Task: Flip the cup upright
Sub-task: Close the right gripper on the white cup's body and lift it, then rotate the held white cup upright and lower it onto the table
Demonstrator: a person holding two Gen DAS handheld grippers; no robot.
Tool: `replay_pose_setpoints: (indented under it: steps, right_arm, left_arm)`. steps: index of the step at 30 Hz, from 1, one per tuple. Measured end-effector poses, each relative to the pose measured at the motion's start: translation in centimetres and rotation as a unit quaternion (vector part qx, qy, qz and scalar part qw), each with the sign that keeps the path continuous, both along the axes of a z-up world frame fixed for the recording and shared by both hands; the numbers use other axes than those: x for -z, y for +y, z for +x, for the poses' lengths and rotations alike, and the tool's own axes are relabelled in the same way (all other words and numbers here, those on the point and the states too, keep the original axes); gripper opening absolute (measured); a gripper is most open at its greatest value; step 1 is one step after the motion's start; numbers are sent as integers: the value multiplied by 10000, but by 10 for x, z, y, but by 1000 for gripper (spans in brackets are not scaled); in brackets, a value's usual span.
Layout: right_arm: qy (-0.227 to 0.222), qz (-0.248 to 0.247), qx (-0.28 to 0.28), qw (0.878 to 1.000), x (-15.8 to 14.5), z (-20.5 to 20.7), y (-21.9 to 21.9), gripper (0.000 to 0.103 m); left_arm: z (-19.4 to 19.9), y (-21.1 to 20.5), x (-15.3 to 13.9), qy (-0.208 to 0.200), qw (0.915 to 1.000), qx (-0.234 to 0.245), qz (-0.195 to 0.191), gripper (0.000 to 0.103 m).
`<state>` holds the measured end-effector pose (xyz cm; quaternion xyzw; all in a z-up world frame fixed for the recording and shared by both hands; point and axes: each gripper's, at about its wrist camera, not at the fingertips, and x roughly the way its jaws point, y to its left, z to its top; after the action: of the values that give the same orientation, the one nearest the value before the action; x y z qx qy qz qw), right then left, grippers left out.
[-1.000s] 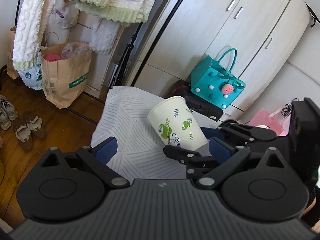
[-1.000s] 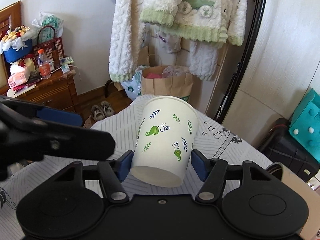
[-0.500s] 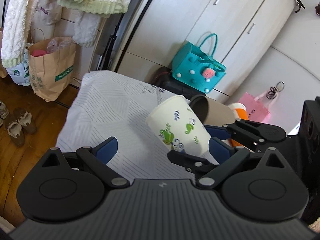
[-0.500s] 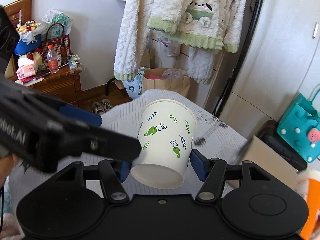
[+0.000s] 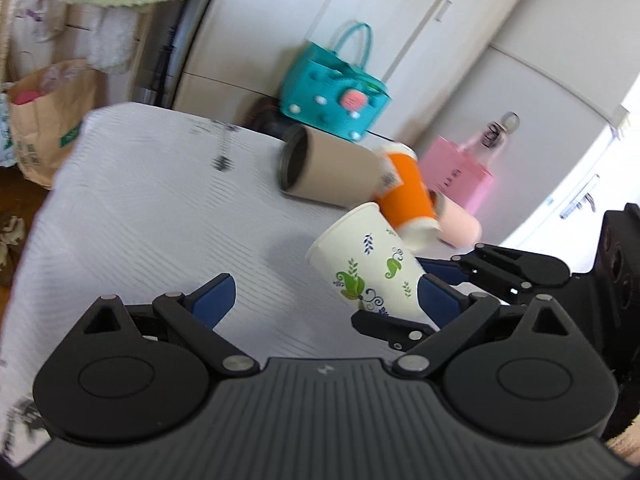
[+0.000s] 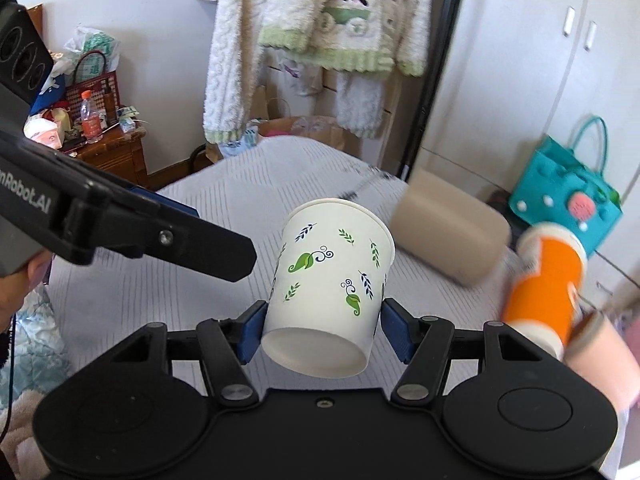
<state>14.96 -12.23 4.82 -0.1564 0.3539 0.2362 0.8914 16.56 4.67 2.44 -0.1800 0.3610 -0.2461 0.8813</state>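
Note:
A white paper cup with green and blue leaf prints (image 6: 330,276) is clamped near its base between the blue pads of my right gripper (image 6: 322,330). It is held tilted above the table, mouth pointing up and away. In the left wrist view the same cup (image 5: 370,266) leans at the right, with the right gripper's fingers (image 5: 440,296) around its base. My left gripper (image 5: 324,294) is open and empty, just left of the cup. It shows as a black arm in the right wrist view (image 6: 160,236).
A white striped cloth covers the table (image 5: 152,200). A tan cylinder (image 5: 332,170) lies on its side at the far right, beside an orange cup (image 5: 408,196) and a peach cup (image 5: 460,226). A teal bag (image 5: 336,96) stands behind.
Both grippers have swung to the right with the cup still held. The tan cylinder, orange cup and peach cup have come into view. The cup's tilt has hardly changed.

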Motion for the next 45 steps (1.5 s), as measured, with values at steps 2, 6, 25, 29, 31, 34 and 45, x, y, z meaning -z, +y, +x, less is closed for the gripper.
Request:
replay_pose_setpoints:
  steps: [2,6,25,29,31,34,45]
  right_arm:
    - [56,31,102,9999,3,-8,-12,66]
    - [275,152,305,9990,12,-17,-36,67]
    - [1123,1092,478,9865,36,-13,-87,68]
    - [1232,1196,334,9846,35,-9,-91,88]
    - [1281,1268,329,9831,33,-5,-94,89]
    - [1389,1348,358,9804,34,0,-98,89]
    - [1376,1279,333,9816,36,11,-103,73]
  left_arm:
    - [-3,-12,-1,11,9999,119,-40,98]
    - [-8,-37,1,61,9994,331,-13,98]
    - [8,-85,29,941,9916,801,-382,94]
    - [12,-89,37,1163,9875,886,-590,94]
    - [14,-92,39,1191,9871,889,-601,92]
    - [16,-93,44,1253,9860,881,-666,83]
    - [14,-93,46,1019,9878,877,-781,54]
